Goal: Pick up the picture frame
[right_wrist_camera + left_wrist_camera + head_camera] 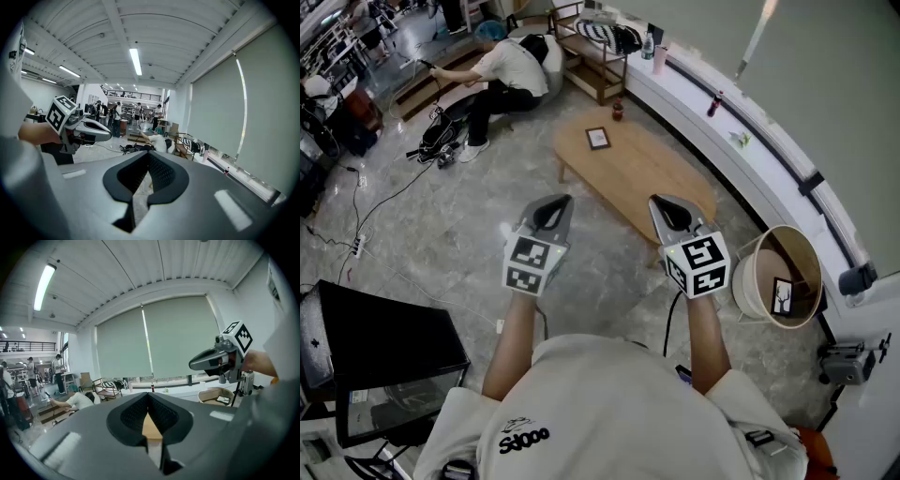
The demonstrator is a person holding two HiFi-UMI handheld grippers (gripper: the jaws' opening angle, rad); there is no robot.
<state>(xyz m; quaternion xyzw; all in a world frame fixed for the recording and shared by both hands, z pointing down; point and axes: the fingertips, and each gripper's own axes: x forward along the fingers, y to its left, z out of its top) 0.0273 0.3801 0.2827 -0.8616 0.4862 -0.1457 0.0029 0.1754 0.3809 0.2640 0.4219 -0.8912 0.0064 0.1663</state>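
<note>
The table (656,178) is light brown wood. The picture frame (598,139) has a dark edge and a pale middle. The floor (441,225) is grey with cloudy white streaks. The left gripper (562,204) and the right gripper (659,204) are grey. The cube (698,264) on the right one is white with black squares. The round tub (750,272) is whitish outside and light brown inside. The shirt (609,394) is cream with black letters. The window blind (178,338) is pale green.
</note>
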